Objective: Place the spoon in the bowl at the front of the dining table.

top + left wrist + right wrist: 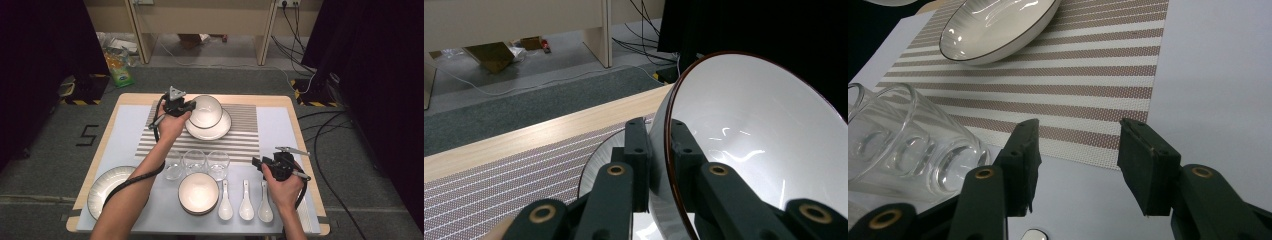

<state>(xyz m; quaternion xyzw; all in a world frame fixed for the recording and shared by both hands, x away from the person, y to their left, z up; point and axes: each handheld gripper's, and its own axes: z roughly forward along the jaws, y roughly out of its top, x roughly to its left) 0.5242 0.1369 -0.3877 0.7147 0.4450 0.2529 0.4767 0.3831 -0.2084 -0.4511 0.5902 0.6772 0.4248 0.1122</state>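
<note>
1. The left gripper has its two black jaws clamped on the rim of a white bowl, one jaw outside the wall and one inside, so the thin dark-edged rim runs between them.
2. In the high view the left gripper holds that bowl tilted over a shallow plate lying on the striped placemat. Whether the bowl's foot touches the plate I cannot tell.
3. The right gripper has its jaws standing apart with nothing between them, above the pale blue table cover just short of the placemat's edge.
4. The work looks like laying a place setting, and it seems early: one plate is on the mat and the bowl is about to be set on it.
5. Left to place, by my reading: three clear glasses, a stack of bowls, three white spoons and a large ribbed plate, all at the near side.
6. The bowl is glossy glazed ceramic, deep and flared; the plate is glossy with a fine dark rim; the mat is woven mesh in brown and cream bands; the glasses are thick-walled tumblers.
</note>
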